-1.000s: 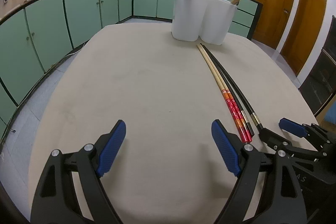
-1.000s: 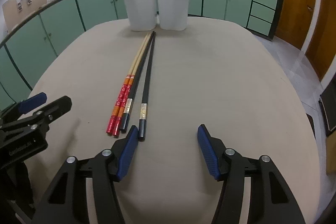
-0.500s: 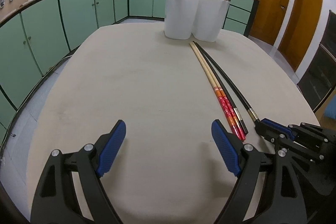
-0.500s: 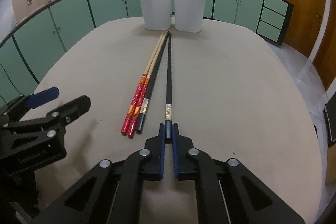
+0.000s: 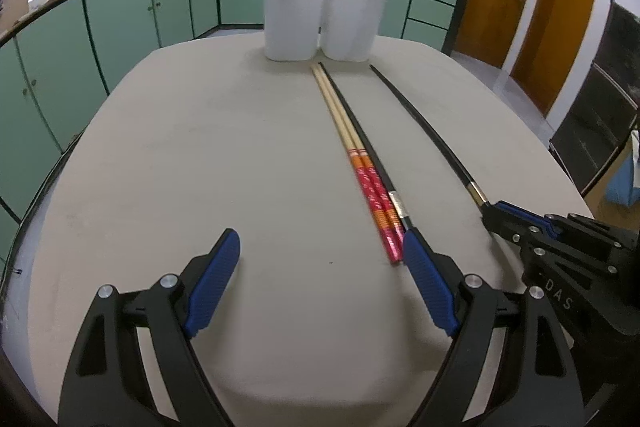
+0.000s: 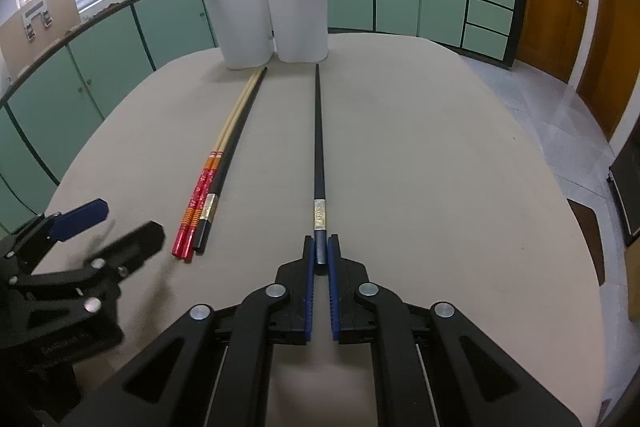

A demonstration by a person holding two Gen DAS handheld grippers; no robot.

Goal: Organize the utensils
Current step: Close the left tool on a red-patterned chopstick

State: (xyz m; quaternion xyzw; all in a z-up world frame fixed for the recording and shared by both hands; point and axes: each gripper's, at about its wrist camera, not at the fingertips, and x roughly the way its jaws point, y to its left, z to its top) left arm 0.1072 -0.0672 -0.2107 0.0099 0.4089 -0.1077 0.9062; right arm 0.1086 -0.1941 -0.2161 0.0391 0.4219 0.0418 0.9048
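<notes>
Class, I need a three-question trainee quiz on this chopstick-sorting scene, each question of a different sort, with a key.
1. True or false: the right gripper is shut on the lone black chopstick with a gold band.
2. How many chopsticks lie grouped on the beige table: A two, B three, C five?
3. Fill in: the left gripper is ____.

Key: 1 true. 2 B: the two red-handled bamboo chopsticks and a second black chopstick. 3 open; nothing between its pads.
</notes>
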